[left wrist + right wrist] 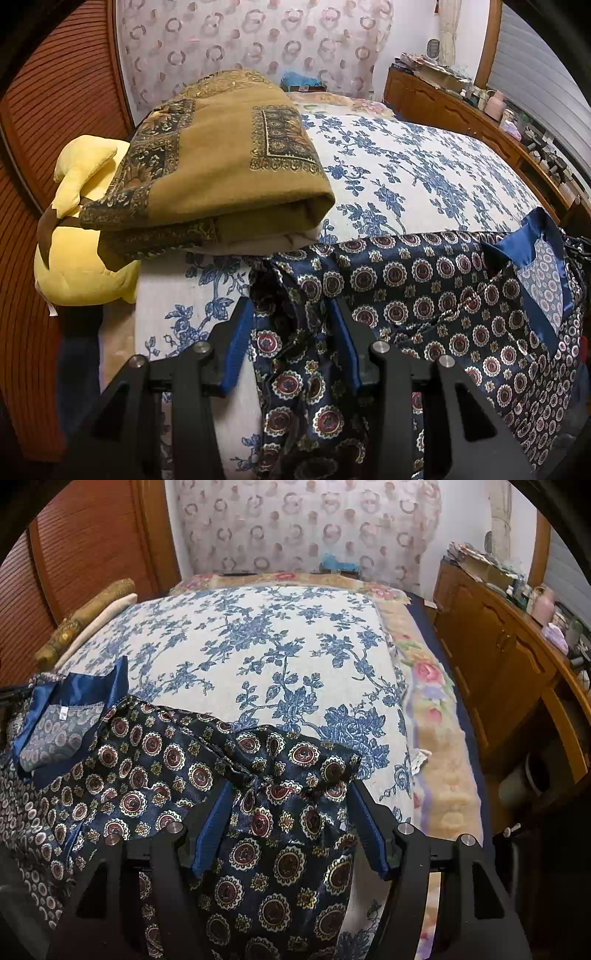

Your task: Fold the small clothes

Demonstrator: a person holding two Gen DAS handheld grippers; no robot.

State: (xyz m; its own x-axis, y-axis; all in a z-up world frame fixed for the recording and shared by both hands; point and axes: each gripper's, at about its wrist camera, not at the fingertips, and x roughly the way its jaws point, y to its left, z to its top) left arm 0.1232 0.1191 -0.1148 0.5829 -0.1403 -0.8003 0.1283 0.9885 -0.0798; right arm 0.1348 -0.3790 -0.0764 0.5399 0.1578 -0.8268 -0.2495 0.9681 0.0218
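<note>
Two tongs, left [291, 314] and right [290, 794], straddle the shirt's [424, 280] lower-frame corners; apparently unclenched, grip uncertain, shirt stretching crosswise between them.

A bedroom under indoor light: a bed [258, 635] spread with a blue-and-white floral cover fills the centre. At 12 o'clock hangs a curtain [306, 524] printed with pale rings. Slatted wooden doors [85, 542] stand at 10 o'clock. At 3 o'clock a wooden sideboard [495, 635] carries clutter, with a window blind [535, 70] above it. A folded ochre blanket [229, 162] and a yellow plush toy [81, 266] lie at 9 o'clock.
</note>
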